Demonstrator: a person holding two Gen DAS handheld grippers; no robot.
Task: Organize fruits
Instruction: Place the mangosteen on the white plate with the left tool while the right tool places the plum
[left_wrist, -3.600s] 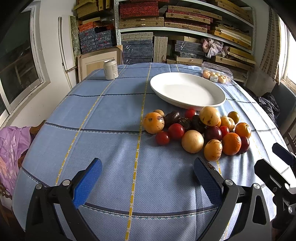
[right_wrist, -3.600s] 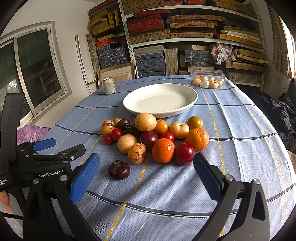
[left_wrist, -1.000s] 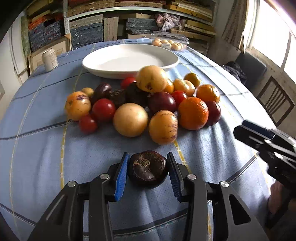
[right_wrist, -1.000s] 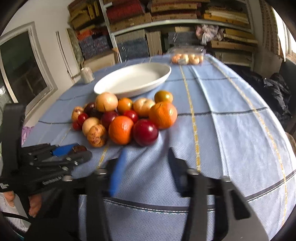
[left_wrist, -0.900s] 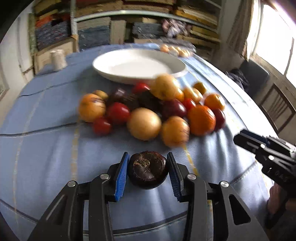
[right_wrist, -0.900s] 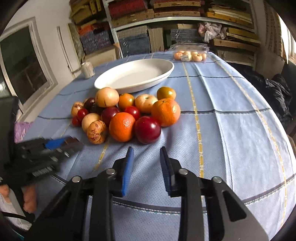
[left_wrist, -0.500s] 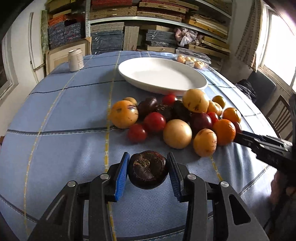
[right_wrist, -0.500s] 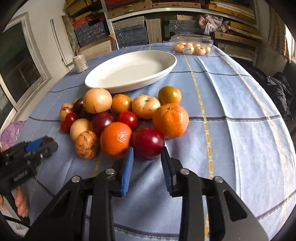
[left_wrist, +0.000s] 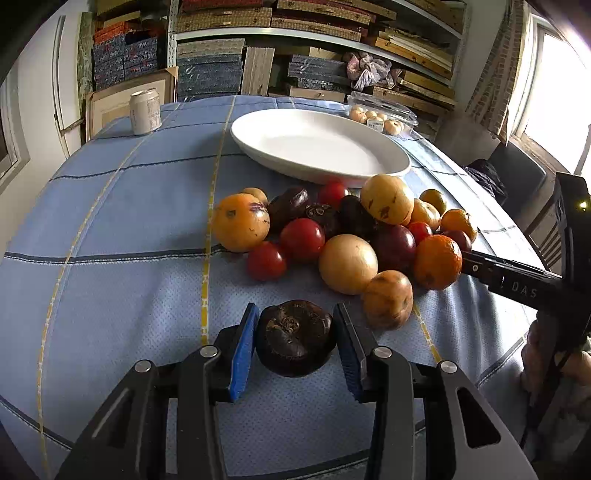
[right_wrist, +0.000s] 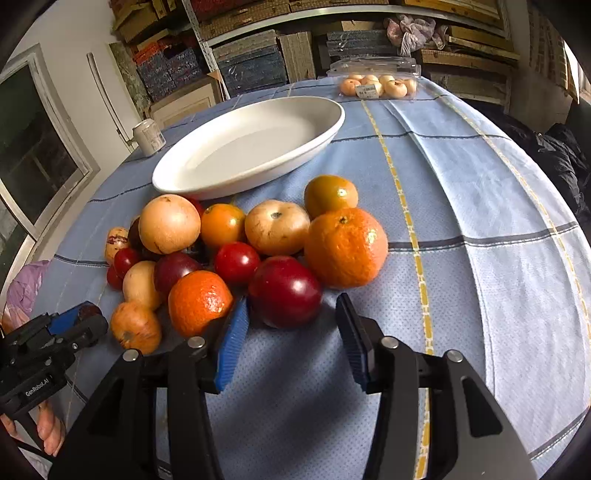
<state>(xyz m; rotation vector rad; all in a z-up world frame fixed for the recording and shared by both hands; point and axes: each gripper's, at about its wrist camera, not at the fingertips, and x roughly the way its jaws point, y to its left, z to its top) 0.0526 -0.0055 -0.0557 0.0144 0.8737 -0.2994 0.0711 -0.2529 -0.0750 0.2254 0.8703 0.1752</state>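
A dark brown-purple mangosteen (left_wrist: 294, 336) sits tight between the blue pads of the left gripper (left_wrist: 294, 345), which is squeezed shut on it. It is held up off the blue checked tablecloth (left_wrist: 122, 229).

Just ahead of that gripper lies the pile of fruit (left_wrist: 343, 236): red tomatoes, oranges, yellow-tan round fruits and some more dark ones, all touching each other. Past the pile, farther from the gripper, is a white oval dish (left_wrist: 317, 147) with nothing in it.

The right gripper (right_wrist: 291, 334) is down by the near edge of the pile. Its jaws are opening. A shiny dark red plum (right_wrist: 285, 291) lies just in front of its fingertips (the pads are not pressing on it). The left pad is beside an orange mandarin (right_wrist: 199, 301).

Far beyond both grippers stand a drink can (left_wrist: 145, 111) and a clear box of small pale fruits (right_wrist: 375, 85).
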